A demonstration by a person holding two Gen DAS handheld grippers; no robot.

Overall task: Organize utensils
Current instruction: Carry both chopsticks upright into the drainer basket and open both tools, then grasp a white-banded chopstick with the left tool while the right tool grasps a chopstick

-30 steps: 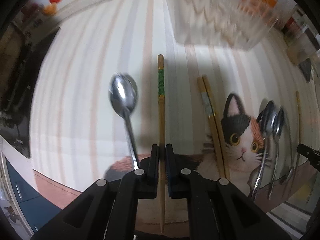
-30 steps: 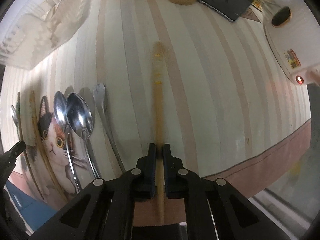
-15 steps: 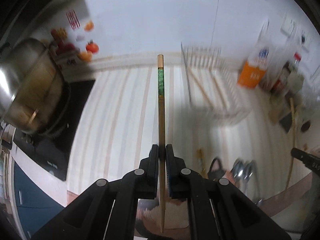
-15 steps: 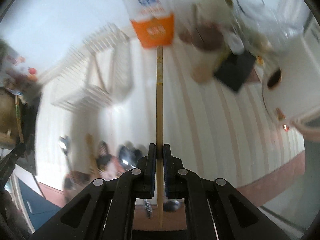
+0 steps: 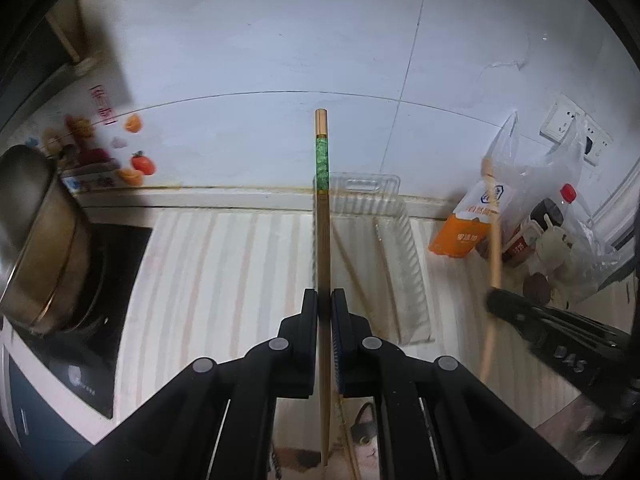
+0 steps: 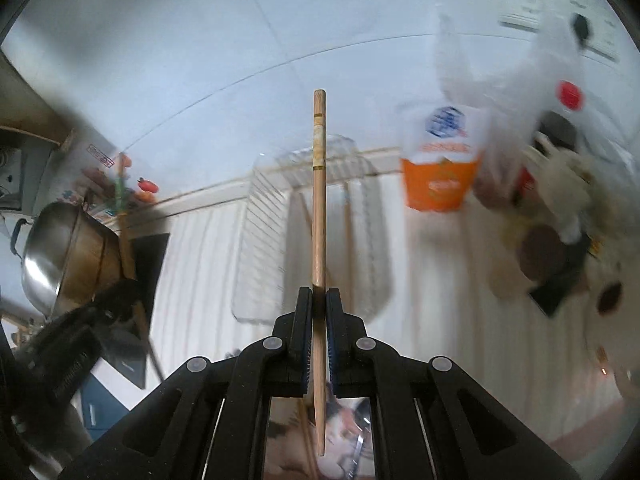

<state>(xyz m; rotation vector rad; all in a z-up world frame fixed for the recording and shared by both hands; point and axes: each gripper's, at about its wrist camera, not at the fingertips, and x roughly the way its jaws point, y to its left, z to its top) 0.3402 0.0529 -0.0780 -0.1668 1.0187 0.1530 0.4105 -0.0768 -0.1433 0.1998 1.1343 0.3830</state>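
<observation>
My left gripper (image 5: 325, 300) is shut on a wooden chopstick with a green band (image 5: 322, 216), held in the air and pointing at the wall. My right gripper (image 6: 319, 298) is shut on a plain wooden chopstick (image 6: 318, 200), also raised. A clear plastic tray (image 5: 384, 256) stands on the striped cloth ahead with two chopsticks in it; it also shows in the right wrist view (image 6: 320, 240). The right gripper body (image 5: 560, 340) shows at the right of the left wrist view. Spoons (image 6: 360, 448) lie below, mostly hidden by the gripper.
A steel pot (image 5: 36, 240) sits on a black stove (image 5: 92, 320) at the left. An orange carton (image 5: 468, 224), bottles and a plastic bag (image 5: 540, 184) crowd the back right by the wall. A dark phone (image 6: 560, 284) lies at the right.
Both grippers have lifted their chopsticks off the cloth and tilted up toward the wall and tray. The spoons and cat picture have dropped out of sight below.
</observation>
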